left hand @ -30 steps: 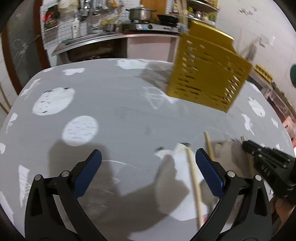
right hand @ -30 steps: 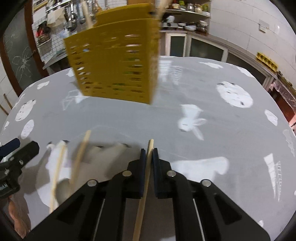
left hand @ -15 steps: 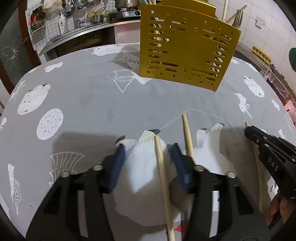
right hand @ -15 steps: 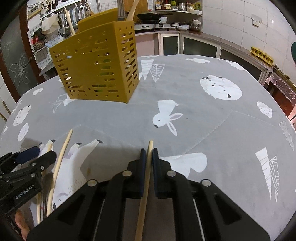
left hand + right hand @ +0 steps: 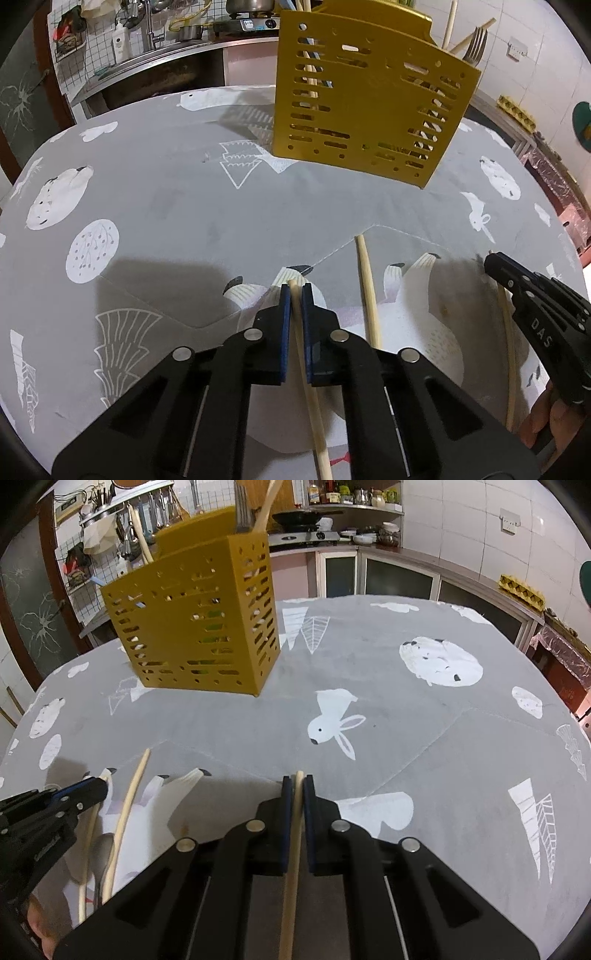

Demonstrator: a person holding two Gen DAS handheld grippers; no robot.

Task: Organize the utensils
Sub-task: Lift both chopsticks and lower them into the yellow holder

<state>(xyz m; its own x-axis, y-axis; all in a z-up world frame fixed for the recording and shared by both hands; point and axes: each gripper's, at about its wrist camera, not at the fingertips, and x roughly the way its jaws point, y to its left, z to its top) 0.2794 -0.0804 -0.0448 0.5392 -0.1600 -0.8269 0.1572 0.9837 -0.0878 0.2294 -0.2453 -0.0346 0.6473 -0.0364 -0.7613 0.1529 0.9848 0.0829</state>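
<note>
My left gripper (image 5: 294,290) is shut on a wooden chopstick (image 5: 310,398) that lies on the grey tablecloth. My right gripper (image 5: 297,778) is shut on another wooden chopstick (image 5: 291,871); it shows at the right of the left wrist view (image 5: 493,260). A third chopstick (image 5: 367,288) lies loose between the two grippers, also seen in the right wrist view (image 5: 127,812). The yellow perforated utensil holder (image 5: 369,107) stands at the far side of the table (image 5: 195,620) and holds a fork (image 5: 474,44) and several sticks.
The round table is covered with a grey cloth printed with white animals (image 5: 332,723). A kitchen counter with a sink and pots (image 5: 177,40) runs behind the table. Cabinets (image 5: 399,579) line the far right wall.
My left gripper has gone from wide open to shut on the chopstick and moved toward the holder. My right gripper stays shut on its chopstick.
</note>
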